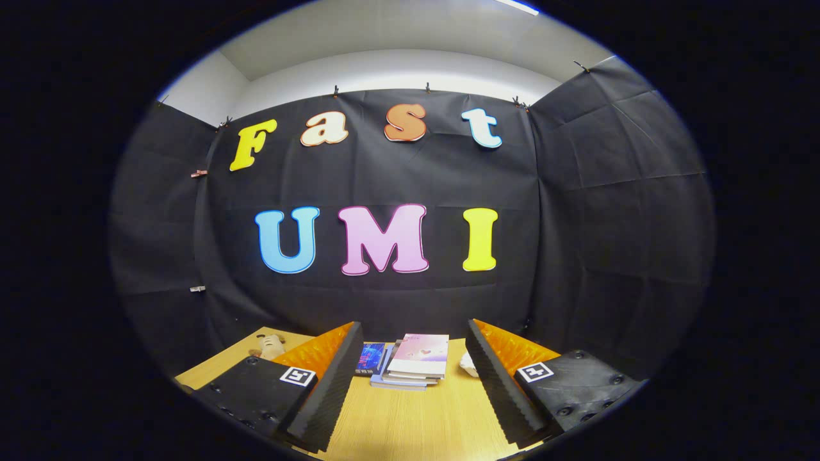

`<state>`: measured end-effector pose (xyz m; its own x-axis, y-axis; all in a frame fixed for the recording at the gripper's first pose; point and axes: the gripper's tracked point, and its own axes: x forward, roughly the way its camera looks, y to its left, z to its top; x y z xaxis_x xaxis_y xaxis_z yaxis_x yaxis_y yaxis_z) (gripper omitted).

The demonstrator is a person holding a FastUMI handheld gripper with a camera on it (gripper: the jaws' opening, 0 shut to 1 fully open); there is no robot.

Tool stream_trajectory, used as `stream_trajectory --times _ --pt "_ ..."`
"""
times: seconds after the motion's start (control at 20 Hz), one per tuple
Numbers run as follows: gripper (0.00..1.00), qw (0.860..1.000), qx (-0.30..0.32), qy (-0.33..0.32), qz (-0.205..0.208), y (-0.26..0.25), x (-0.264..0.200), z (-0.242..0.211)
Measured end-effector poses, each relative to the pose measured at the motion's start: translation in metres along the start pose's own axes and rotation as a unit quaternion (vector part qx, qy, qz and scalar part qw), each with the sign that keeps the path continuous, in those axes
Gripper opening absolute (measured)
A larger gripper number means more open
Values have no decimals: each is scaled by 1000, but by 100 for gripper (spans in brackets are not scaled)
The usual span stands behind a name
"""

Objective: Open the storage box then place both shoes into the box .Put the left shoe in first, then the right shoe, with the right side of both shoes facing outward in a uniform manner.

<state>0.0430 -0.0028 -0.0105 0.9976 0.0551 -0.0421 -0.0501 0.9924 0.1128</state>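
Observation:
My gripper [413, 358] is open, its two fingers spread wide over a light wooden table [410, 416] with nothing between them. Beyond the fingertips, at the far side of the table against the booth's black cloth wall, lies a small stack of books [416, 362]. A white object [468, 365] peeks out just behind the right finger; it is too hidden to name.
A small tan figure or toy [272, 346] lies at the table's far left corner, beyond the left finger. A dark blue book [370, 358] lies left of the stack. The black cloth wall closes the table on the far side and both flanks.

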Motion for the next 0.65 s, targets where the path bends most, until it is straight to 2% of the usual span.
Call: stream_trajectory --times 0.65 --pt "98 999 5 -11 -47 22 16 -13"
